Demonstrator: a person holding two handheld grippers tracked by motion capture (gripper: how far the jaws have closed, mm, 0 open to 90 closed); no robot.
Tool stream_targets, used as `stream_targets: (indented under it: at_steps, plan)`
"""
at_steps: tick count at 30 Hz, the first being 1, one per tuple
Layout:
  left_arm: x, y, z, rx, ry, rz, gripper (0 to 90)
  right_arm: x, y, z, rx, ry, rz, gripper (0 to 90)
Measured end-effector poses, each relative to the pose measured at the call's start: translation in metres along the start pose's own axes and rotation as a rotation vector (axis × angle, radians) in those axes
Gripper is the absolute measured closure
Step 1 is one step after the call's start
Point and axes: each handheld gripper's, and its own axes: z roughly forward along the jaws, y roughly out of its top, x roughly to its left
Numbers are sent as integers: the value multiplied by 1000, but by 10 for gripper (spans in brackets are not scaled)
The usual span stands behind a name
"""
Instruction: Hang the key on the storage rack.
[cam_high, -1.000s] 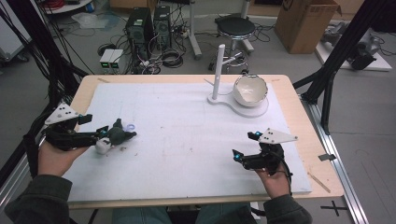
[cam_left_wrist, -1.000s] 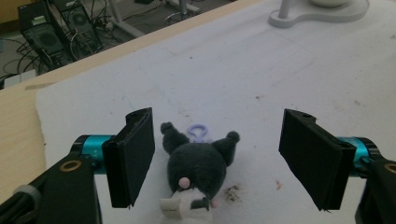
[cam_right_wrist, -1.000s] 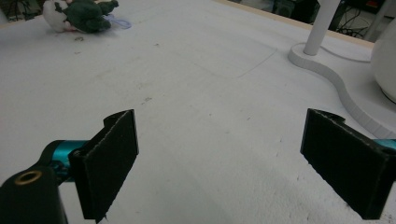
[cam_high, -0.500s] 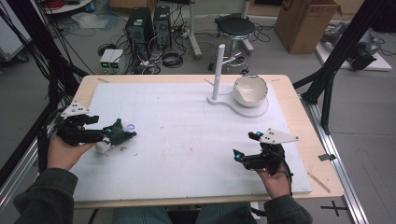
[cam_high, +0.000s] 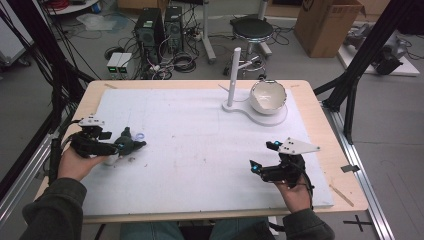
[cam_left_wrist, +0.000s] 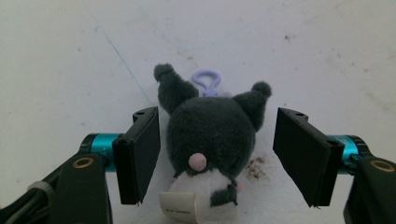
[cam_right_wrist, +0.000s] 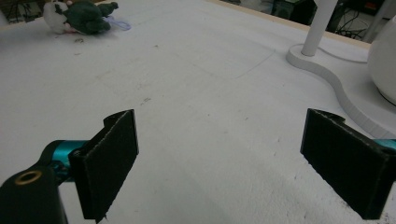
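Observation:
A small plush toy (cam_left_wrist: 210, 135), dark grey with a white body, a pink nose and a purple clip (cam_left_wrist: 206, 80), lies on the white mat at the left (cam_high: 131, 145). My left gripper (cam_left_wrist: 217, 140) straddles it low over the mat (cam_high: 120, 149). Its jaws have just been closing, with the plush between them. The left pad sits almost against the fur, and a gap remains at the right pad (cam_left_wrist: 299, 154). My right gripper (cam_right_wrist: 224, 144) hovers open over bare mat at the front right (cam_high: 260, 156), nothing between its pads. The plush also appears far off in the right gripper view (cam_right_wrist: 86, 17).
A white bowl (cam_high: 268, 97) rests on a curved white base (cam_high: 250, 114) with an upright post (cam_high: 233, 75) at the back right. The white mat (cam_high: 200, 150) covers most of the wooden table. A dark speck of dirt (cam_left_wrist: 254, 169) lies beside the plush.
My left hand has sunk toward the mat and its jaws have narrowed around the plush. The right hand has stayed where it was.

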Motion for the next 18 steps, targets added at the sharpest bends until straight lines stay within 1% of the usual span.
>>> stream_targets:
  at_steps: [2,5,11,15,17,18]
  plan:
    - [-1,1,3,2,-1,3,323,0,0,1,-2,0,-7,105]
    - [-1,1,7,30,-2,9,324,0,1,1,-7,1,-12,105]
    - [-1,0,12,63,-10,21,326,0,1,0,-5,3,-11,106]
    - [-2,-1,16,79,-1,18,326,0,0,1,-4,8,-14,105]
    - [-3,-1,18,94,5,20,330,1,0,1,-4,9,-12,106]
    - [-3,-1,20,106,6,27,330,1,0,1,-2,10,-9,105]
